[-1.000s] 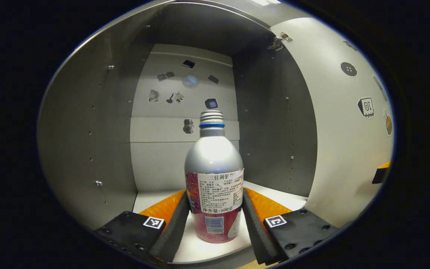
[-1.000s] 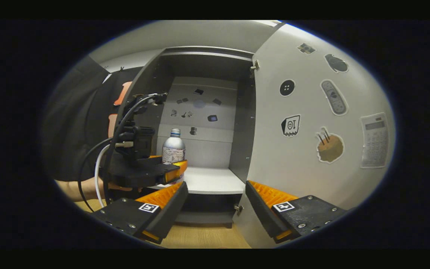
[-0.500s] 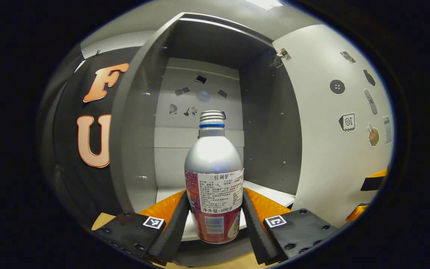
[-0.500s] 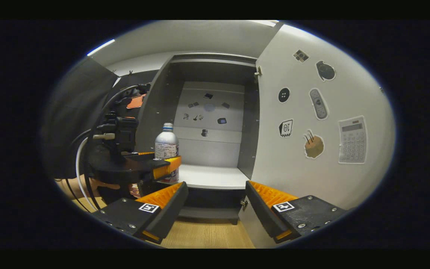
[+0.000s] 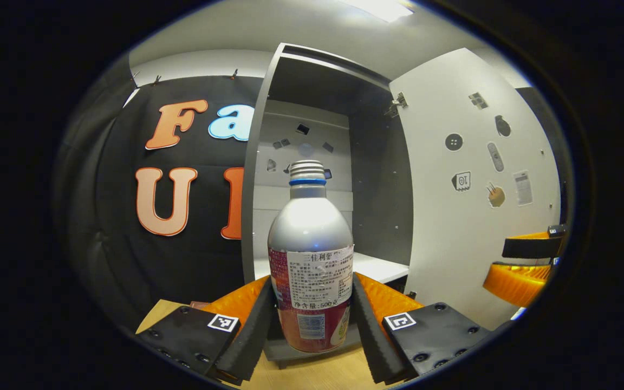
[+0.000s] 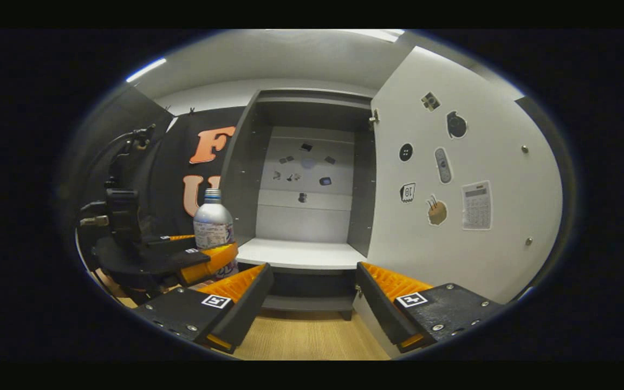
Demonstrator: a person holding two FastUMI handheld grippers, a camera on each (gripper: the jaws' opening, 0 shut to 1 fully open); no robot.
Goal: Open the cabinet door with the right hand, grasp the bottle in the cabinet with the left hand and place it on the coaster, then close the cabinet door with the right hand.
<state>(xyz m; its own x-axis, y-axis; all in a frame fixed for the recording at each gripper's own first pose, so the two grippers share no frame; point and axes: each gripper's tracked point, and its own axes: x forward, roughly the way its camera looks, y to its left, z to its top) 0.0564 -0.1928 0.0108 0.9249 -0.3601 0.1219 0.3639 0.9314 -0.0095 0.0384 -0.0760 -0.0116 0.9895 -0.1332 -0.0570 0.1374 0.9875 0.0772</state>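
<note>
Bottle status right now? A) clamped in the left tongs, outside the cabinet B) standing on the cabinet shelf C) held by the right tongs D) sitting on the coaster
A: the left tongs press both sides of the bottle, which the right gripper view puts left of the cabinet opening, off the shelf.

Silver bottle upright (blue neck ring), outside cabinet — cabinet door wide open.

L gripper clamped, R gripper agape.
</note>
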